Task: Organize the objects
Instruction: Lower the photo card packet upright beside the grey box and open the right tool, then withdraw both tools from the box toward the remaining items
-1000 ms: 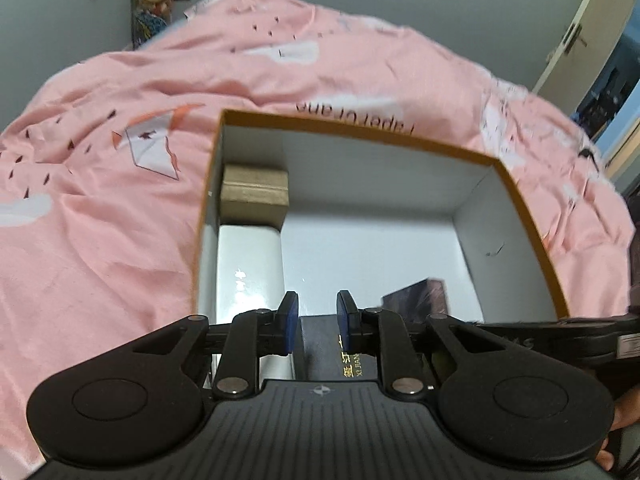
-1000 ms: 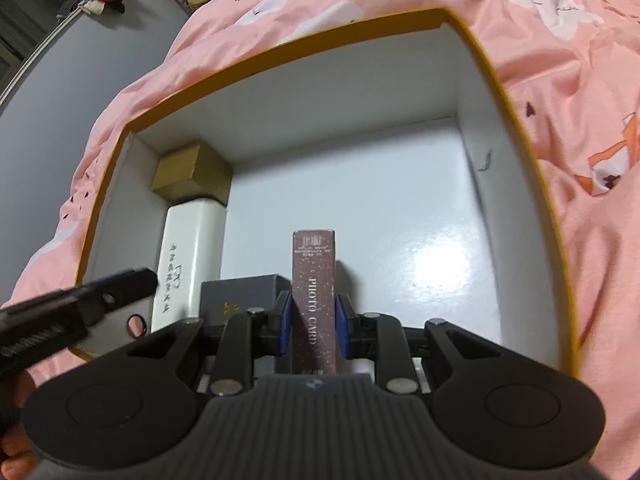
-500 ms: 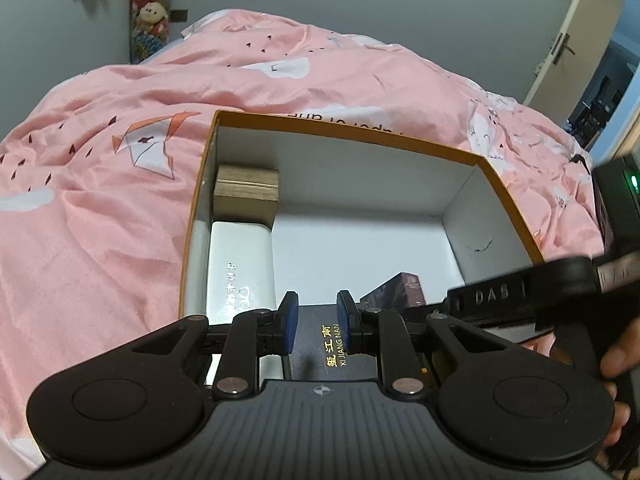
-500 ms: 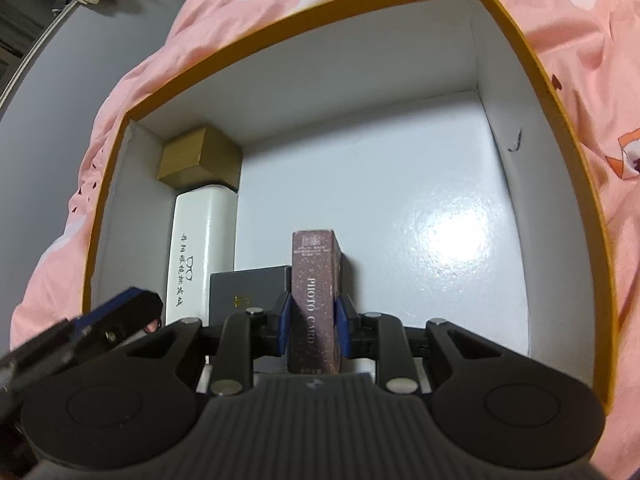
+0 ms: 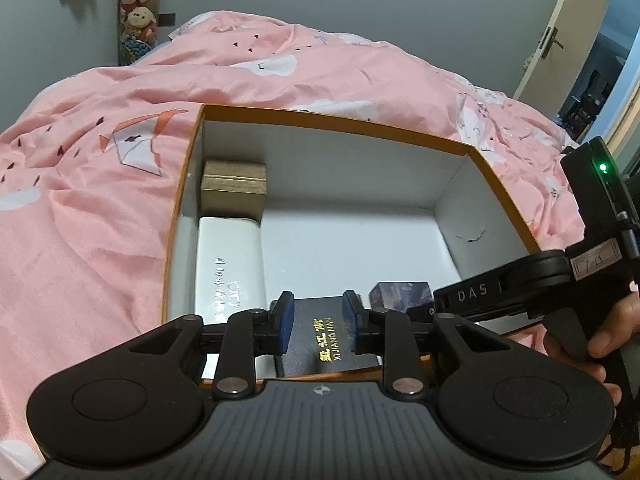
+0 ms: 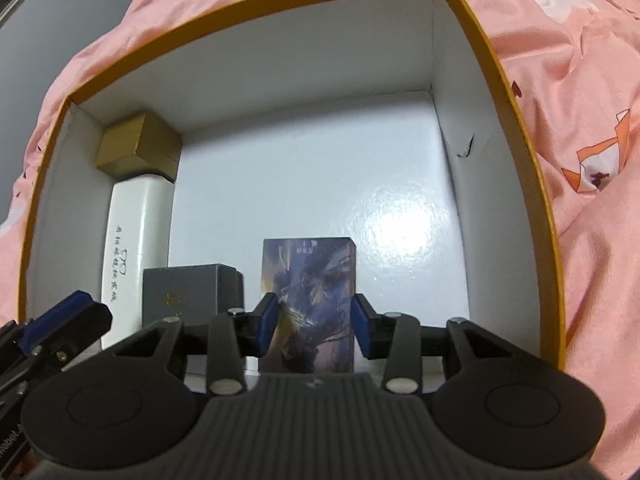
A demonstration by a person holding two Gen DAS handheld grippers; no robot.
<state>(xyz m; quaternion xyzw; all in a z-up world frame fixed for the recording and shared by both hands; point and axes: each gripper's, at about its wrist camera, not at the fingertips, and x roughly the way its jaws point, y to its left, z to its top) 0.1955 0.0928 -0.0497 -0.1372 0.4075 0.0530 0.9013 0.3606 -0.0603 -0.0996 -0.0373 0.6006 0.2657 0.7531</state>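
Note:
An orange-rimmed box [image 6: 476,36] with a white inside lies on the pink bed. It holds a gold box [image 6: 138,148] in its far left corner, a white case [image 6: 136,236], a black box [image 6: 192,292] and a purple photo card box [image 6: 310,296] lying flat. My right gripper [image 6: 314,324] is open, its pads either side of the purple box. My left gripper [image 5: 318,322] is open and empty above the black box [image 5: 326,338]. The left wrist view also shows the purple box [image 5: 400,294] and the gold box [image 5: 234,190].
The pink bedcover [image 5: 88,208] surrounds the box. Plush toys [image 5: 138,12] hang on the far wall and a door [image 5: 560,32] stands at the right. The right half of the box floor [image 6: 360,184] is bare.
My right gripper has opened and let go of the purple photo card box, which now lies flat instead of on its edge. My left gripper has drawn back and up.

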